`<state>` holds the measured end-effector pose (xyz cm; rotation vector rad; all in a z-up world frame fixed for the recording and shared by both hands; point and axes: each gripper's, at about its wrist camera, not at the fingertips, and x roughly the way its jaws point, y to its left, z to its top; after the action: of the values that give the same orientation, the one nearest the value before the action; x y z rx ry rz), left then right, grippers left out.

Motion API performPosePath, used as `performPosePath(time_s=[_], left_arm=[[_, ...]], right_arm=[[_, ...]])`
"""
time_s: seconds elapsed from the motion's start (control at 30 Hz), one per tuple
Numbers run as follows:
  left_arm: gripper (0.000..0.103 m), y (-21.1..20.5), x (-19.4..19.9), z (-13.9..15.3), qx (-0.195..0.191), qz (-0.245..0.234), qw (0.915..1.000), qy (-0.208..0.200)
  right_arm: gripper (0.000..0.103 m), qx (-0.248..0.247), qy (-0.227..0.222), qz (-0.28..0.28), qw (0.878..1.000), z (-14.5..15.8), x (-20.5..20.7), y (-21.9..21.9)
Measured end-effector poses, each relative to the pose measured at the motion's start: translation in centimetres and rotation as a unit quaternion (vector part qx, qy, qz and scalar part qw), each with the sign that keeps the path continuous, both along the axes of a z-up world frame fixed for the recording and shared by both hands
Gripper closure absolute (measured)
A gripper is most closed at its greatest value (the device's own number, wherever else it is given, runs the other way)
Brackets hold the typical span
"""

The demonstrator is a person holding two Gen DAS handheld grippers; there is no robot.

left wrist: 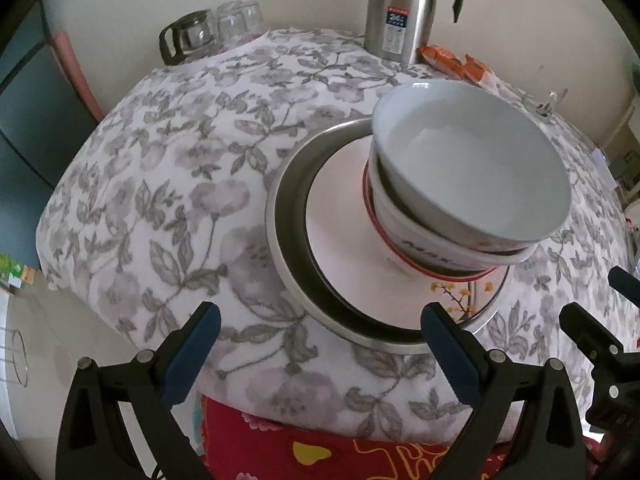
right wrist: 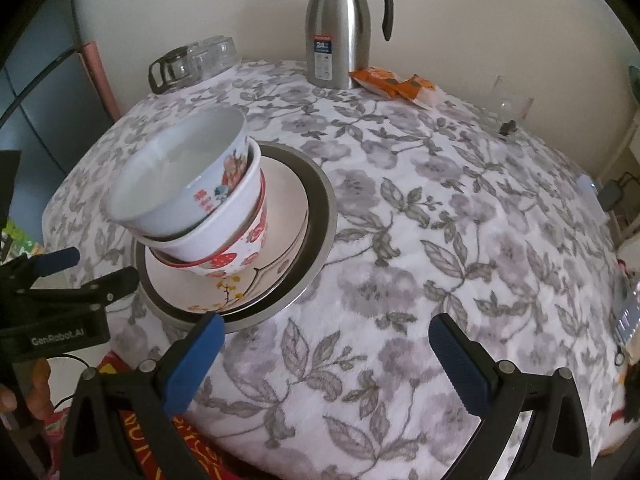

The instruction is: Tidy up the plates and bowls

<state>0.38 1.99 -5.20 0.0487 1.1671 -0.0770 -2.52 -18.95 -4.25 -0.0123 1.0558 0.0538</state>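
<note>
Standing: nested bowls (left wrist: 460, 184) on plates (left wrist: 340, 216), metal tray (left wrist: 288, 248)
Left gripper (left wrist: 320, 340): released, empty
Right gripper (right wrist: 324, 352): released, empty

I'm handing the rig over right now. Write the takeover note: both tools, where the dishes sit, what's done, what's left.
Left tool: open, empty, hovering at the near edge of the metal tray.
Right tool: open, empty, over bare tablecloth to the right of the stack.
Dishes: three nested bowls, plain white bowl on top and tilted, sitting on a floral plate inside the tray.
Done: bowls and plate gathered into one pile.
Left: probably only straightening the leaning top bowl so the stack sits level; no other plates or bowls in view.
</note>
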Motion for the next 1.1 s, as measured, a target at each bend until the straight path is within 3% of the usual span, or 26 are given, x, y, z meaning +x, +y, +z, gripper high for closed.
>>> performPosePath(time_s=[0.4,1.1], left_arm=[[0.003,1.5,0.1,-0.2,0.003,0.043,0.9990,-0.008],[0.003,1.3,-1.0,-0.3,0.030,0.039,0.9988,0.001]], right_arm=[[0.000,0.010,-0.011,0.041,0.999,-1.3,0.7,0.2],[0.000,0.029,-0.020,0.037,0.999,-1.1,-0.1,-0.9]])
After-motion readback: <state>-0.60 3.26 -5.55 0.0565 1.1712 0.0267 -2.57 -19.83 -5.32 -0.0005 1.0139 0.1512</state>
